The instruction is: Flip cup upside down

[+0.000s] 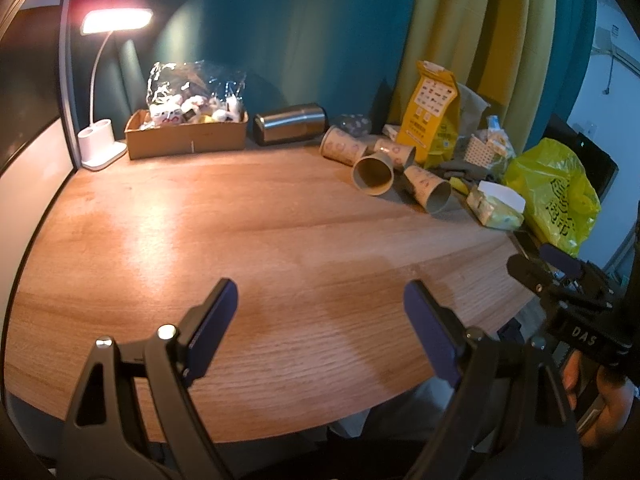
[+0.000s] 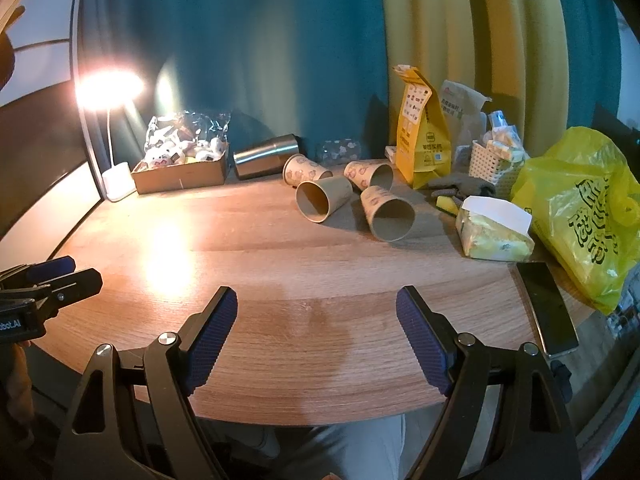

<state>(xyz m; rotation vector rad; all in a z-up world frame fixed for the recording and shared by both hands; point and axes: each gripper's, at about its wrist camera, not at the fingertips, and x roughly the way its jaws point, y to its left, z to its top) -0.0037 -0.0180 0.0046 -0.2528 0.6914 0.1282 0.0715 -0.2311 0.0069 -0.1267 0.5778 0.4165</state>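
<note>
Both my left gripper (image 1: 320, 320) and right gripper (image 2: 316, 320) gape wide, holding nothing. The paper cups (image 2: 324, 200) lie crowded together (all on their sides), so grabbing one could roll its neighbours or crush its thin wall.

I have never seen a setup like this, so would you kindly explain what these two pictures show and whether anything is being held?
These are two handheld clamp tools, one in each of a person's hands, each with a wide-angle camera looking along its fingers. One picture looks out from the left gripper, the other from the right gripper. Both are open and hold nothing. On the wooden table four paper cups lie on their sides, near a steel tumbler, a cardboard box, a lamp and a yellow plastic bag.
</note>
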